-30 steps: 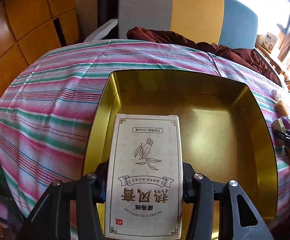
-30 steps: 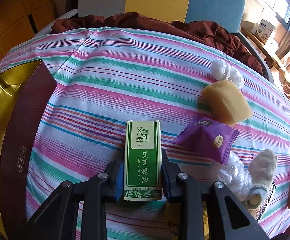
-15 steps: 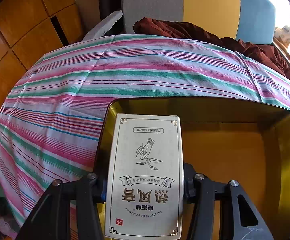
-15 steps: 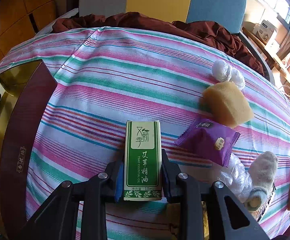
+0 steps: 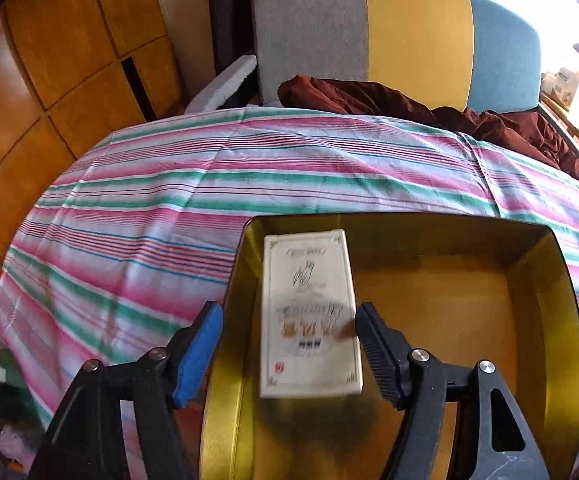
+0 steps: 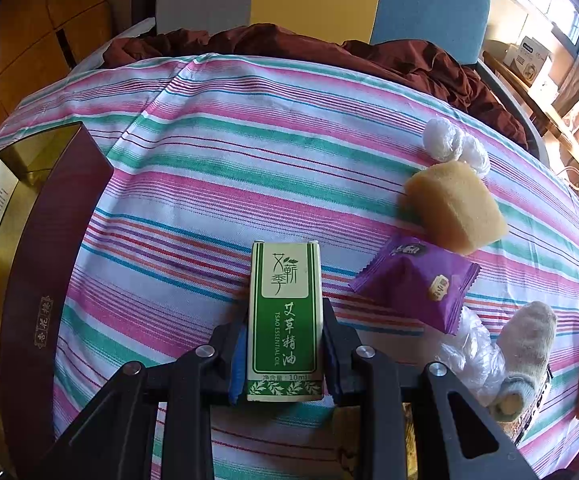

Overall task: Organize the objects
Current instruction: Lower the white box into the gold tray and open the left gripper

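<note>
Two claws over a striped bedspread (image 6: 289,152). Left claw (image 5: 287,344) spread wide, straddling the near-left rim of a gold tin (image 5: 561,320), fingers clear of a blurred white carton (image 5: 309,312) lying along the tin's left wall. Right claw (image 6: 283,356) pinching a green essential-oil box (image 6: 285,320) upright above the bed. To its right: purple sachet (image 6: 413,284), tan sponge (image 6: 455,204) touching white netting balls (image 6: 455,146), crumpled clear plastic (image 6: 469,352), rolled beige cloth (image 6: 523,356). Maroon outer wall of the tin at far left of the right view, carton visible inside.
</note>
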`<state>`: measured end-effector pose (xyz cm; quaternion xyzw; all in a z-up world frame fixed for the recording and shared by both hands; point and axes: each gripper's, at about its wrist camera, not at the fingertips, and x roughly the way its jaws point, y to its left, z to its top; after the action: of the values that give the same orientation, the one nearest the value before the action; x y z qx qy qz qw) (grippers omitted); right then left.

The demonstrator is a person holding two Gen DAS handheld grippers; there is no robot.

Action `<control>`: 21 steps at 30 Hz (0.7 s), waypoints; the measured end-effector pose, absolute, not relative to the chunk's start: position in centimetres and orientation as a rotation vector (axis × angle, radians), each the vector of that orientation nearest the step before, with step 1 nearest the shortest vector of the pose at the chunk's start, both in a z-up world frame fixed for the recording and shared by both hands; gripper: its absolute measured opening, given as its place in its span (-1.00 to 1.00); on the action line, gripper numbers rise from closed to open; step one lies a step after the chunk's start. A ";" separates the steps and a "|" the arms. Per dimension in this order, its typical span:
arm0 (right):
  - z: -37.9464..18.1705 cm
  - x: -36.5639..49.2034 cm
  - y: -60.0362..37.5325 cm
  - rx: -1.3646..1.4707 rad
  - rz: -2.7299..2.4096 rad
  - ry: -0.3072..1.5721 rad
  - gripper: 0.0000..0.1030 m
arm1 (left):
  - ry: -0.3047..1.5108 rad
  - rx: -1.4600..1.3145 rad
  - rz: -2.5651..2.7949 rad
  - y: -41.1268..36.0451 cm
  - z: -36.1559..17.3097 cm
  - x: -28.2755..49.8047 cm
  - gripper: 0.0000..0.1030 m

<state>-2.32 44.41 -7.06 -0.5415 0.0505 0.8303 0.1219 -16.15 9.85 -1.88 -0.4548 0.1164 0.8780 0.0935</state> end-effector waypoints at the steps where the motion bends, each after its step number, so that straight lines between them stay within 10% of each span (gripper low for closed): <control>1: -7.1 -2.3 44.4 -1.580 2.423 0.146 -0.41 | 0.367 -1.351 2.605 9.8 -1.9 -15.5 0.35; 9: -7.0 -2.3 44.4 -1.578 2.423 0.154 -0.41 | 0.546 -1.351 2.618 10.9 -3.7 -13.6 0.19; 21: -7.1 -2.2 44.1 -1.567 2.426 0.131 -0.42 | 0.310 -1.314 2.674 9.1 -1.5 -11.5 0.17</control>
<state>-2.22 44.07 -7.08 -0.5378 0.0448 0.8326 0.1251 -11.47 9.08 -1.48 -0.4375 0.1032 0.8903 0.0730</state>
